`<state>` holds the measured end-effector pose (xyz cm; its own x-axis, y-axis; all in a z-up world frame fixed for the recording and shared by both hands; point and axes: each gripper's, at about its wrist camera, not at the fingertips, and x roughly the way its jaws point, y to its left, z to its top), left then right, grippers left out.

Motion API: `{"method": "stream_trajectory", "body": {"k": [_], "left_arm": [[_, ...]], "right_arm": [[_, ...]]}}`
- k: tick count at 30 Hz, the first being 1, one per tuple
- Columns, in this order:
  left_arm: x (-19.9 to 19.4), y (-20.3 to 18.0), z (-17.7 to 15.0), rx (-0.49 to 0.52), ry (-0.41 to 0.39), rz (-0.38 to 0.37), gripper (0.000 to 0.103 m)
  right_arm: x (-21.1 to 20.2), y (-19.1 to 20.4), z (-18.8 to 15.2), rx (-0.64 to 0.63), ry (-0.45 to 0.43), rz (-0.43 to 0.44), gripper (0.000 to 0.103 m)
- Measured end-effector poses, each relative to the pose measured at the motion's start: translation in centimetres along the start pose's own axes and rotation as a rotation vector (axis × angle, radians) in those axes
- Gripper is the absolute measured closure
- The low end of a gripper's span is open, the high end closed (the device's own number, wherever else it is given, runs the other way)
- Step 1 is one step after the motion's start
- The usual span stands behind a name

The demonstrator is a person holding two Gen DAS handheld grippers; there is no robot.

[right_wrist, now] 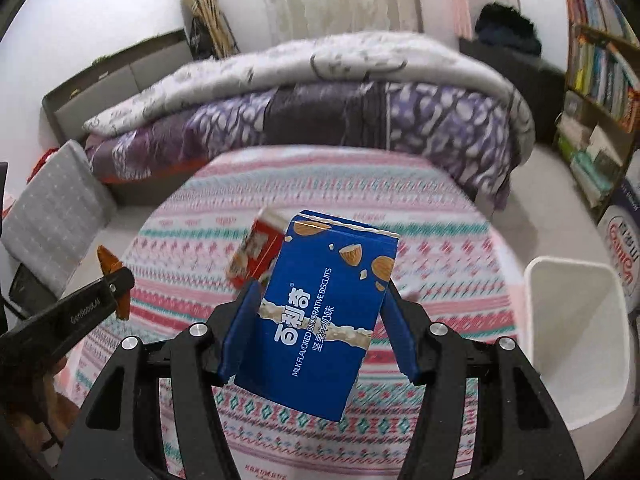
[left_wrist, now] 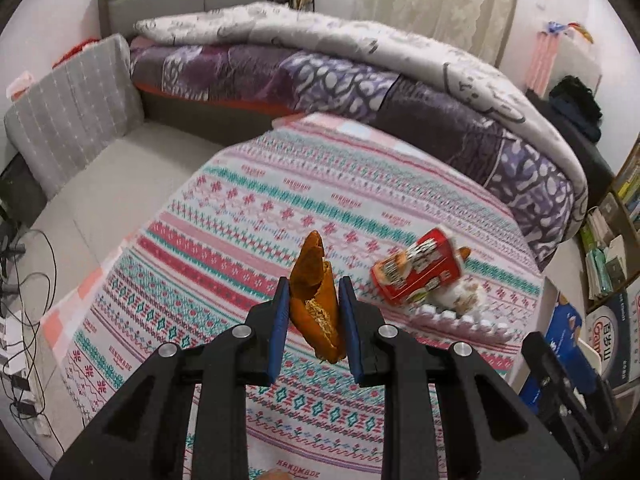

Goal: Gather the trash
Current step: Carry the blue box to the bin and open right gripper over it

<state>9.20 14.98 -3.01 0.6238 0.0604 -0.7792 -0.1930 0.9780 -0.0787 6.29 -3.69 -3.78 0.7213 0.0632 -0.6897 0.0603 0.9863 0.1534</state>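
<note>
Nearest the right wrist camera, the right gripper (right_wrist: 320, 320) has its jaws pinching a blue biscuit box (right_wrist: 326, 320) at frame centre. Lower centre of the left view, the left gripper (left_wrist: 314, 304) jaws clamp an orange wrapper (left_wrist: 316, 300). Beyond, centre right, a red box (left_wrist: 418, 266) lies on the patterned desk (left_wrist: 240, 208). At right, a white bin (right_wrist: 576, 344).

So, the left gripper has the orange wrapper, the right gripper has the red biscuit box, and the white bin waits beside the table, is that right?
Not quite: the right gripper holds the blue biscuit box, as the right wrist view shows; the red box lies on the table. The left gripper does hold the orange wrapper, and the white bin stands beside the table.
</note>
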Motion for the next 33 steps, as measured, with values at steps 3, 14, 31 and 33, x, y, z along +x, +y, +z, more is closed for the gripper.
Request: {"method": "stream_trajectory", "body": {"k": [3, 14, 31, 33], "left_arm": [[-1.0, -0.8, 0.0, 0.006, -0.052, 0.005, 0.078], [-3.7, -4.8, -0.9, 0.081, -0.176, 0.004, 0.078], [-5.0, -11.7, -2.5, 0.187, -0.194, -0.064, 0.078], [-5.0, -12.5, -2.8, 0.2, -0.191, -0.073, 0.078]], "right_arm": [[-0.8, -0.6, 0.5, 0.005, -0.051, -0.023, 0.046], [-2.6, -3.3, 1.0, 0.036, -0.132, -0.085, 0.046], [-4.8, -9.3, 1.2, 0.101, -0.146, -0.158, 0.046], [-5.0, -10.2, 1.1, 0.114, -0.144, -0.17, 0.046]]}}
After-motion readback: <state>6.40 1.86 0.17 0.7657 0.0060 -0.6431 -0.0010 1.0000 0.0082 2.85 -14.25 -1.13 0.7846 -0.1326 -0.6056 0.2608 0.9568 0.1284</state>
